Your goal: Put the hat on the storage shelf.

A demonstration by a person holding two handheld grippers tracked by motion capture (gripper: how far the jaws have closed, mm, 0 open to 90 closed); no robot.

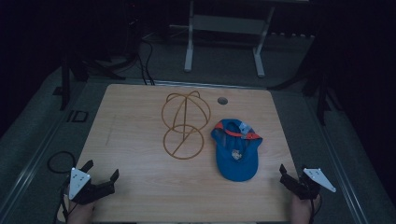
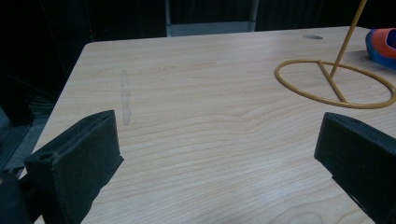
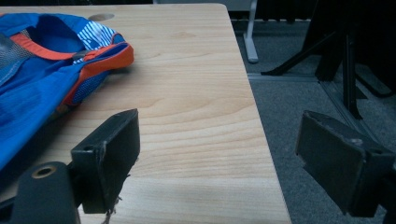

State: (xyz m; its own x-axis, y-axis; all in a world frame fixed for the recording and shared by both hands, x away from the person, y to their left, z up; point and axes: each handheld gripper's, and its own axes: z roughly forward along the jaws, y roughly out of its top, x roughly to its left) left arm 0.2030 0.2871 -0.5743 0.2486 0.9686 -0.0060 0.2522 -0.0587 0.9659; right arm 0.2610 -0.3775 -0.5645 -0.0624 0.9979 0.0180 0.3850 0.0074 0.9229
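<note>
No legible text, labels or nos. anywhere. Small pale patch inside blue cap, right of table centre, too blurred to read.

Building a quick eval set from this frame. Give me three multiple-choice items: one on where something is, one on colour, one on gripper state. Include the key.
1. Where does the cap lie relative to the wire stand in the high view?
A. To its right
B. To its left
C. On top of it

2. What colour is most of the cap?
A. Green
B. Blue
C. White

3. What state are the two grippers in?
A. Both shut on the cap
B. Left shut, right open
C. Both open and holding nothing

Key:
1. A, the cap rests on the table to the right of the stand, apart from it.
2. B, the cloth is blue with orange trim.
3. C, the left gripper and right gripper each show spread jaws with only bare table or floor between them.
</note>
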